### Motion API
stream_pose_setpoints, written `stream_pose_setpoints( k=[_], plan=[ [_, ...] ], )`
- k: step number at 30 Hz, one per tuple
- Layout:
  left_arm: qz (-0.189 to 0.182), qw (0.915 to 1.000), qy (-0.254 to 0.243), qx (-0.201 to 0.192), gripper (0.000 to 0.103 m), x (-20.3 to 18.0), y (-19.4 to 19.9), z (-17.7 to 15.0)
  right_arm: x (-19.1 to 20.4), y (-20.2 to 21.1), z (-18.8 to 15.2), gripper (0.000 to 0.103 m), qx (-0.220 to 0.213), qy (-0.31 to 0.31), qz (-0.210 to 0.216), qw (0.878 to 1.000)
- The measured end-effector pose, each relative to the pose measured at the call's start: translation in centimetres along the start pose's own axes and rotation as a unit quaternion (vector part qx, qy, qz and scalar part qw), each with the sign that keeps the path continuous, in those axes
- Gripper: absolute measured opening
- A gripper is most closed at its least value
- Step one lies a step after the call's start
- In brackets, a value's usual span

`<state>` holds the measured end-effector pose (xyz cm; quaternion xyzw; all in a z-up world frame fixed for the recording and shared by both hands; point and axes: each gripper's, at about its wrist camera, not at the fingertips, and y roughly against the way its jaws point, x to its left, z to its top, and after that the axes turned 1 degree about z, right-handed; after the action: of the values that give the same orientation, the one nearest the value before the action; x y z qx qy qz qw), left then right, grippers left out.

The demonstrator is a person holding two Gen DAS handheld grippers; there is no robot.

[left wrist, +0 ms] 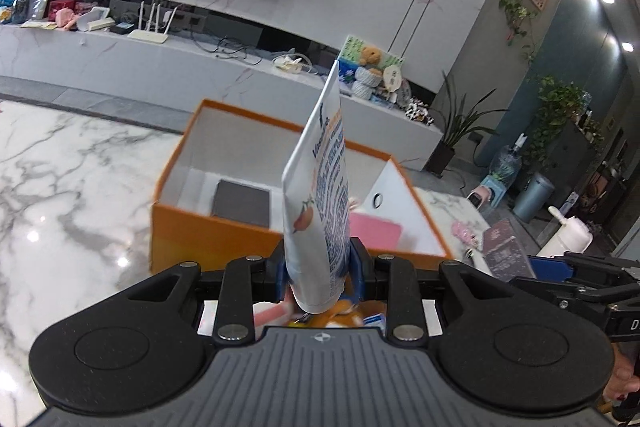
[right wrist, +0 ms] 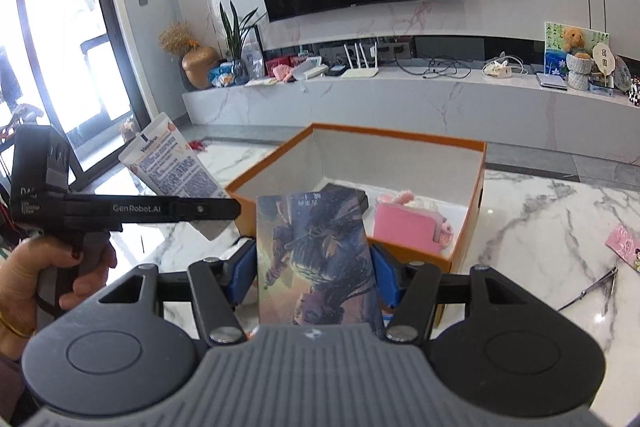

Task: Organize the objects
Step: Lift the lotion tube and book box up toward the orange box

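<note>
My left gripper (left wrist: 320,273) is shut on a white lotion tube (left wrist: 320,195) with an orange fruit print, held upright in front of the orange box (left wrist: 176,227). The tube also shows in the right wrist view (right wrist: 172,163), with the left gripper (right wrist: 216,209) beside it. My right gripper (right wrist: 316,267) is shut on a dark illustrated book (right wrist: 316,259), held upright before the orange box (right wrist: 468,223). Inside the box lie a pink pouch (right wrist: 404,227) and a dark flat item (left wrist: 242,203). The book shows at the right in the left wrist view (left wrist: 506,251).
The box stands on a marble table (right wrist: 540,227). Small scissors (right wrist: 592,287) and a pink card (right wrist: 626,247) lie to the right. A white pump bottle (left wrist: 568,231) stands at the right. A TV bench (right wrist: 400,95) with clutter runs behind.
</note>
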<state>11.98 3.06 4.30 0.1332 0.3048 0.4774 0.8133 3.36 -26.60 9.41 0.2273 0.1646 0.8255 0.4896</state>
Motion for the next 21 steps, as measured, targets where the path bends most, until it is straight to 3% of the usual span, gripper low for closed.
stream_pose_setpoints(
  k=[7,13,21],
  plan=[
    [-0.004,0.9999,-0.007,-0.008,0.034,-1.1,-0.2,0.7,0.2,0.6,1.2,0.062,-0.026,-0.012,-0.001,1.000],
    [-0.009,0.9996,-0.002,-0.028,0.034,-1.4,-0.5,3.6,0.3,0.0,3.9,0.061,-0.049,-0.021,-0.009,0.999],
    [0.020,0.9993,-0.004,-0.030,0.034,-0.7,-5.7,7.3,-1.6,-4.3,7.8,0.059,-0.076,-0.056,-0.030,0.995]
  ],
)
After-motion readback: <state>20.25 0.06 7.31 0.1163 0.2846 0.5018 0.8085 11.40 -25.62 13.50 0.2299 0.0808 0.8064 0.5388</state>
